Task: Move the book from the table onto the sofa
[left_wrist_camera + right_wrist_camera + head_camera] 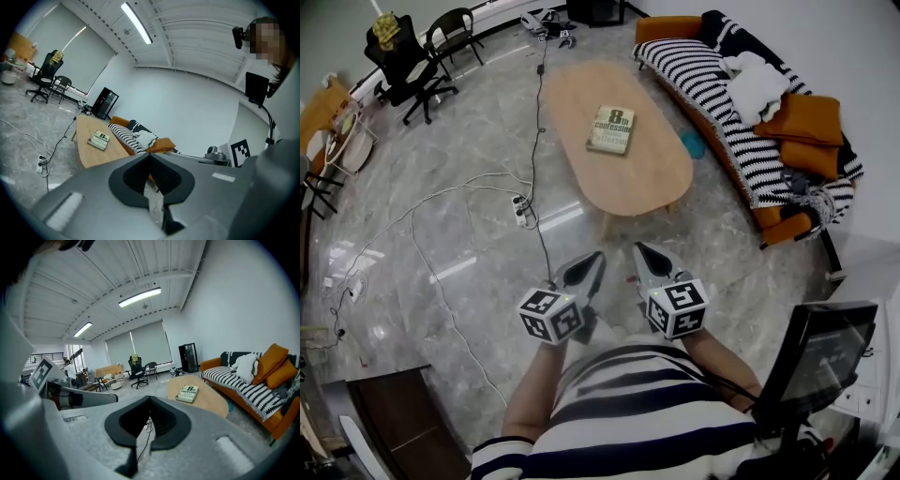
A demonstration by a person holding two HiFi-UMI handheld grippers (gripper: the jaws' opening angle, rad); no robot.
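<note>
Grey marble floor point(441, 234) — book point(611, 129) on table point(647, 178); left gripper point(592, 260), right gripper point(643, 251) — jaws together, empty.

1. Book point(611, 129): olive-green and cream cover, dark lettering.
2. Coffee table point(647, 178): pale wood.
3. Sofa point(666, 28): orange, under a black-and-white striped throw point(689, 64); orange cushions point(811, 117); white cloth point(757, 84).
4. Floor point(459, 141): glossy grey, marbled.
5. Office chairs point(403, 61): black.
6. Left gripper point(596, 257) and right gripper point(640, 248): silver-grey, with black-and-white marker cubes.
7. Person's shirt point(637, 412): dark and white stripes.
</note>
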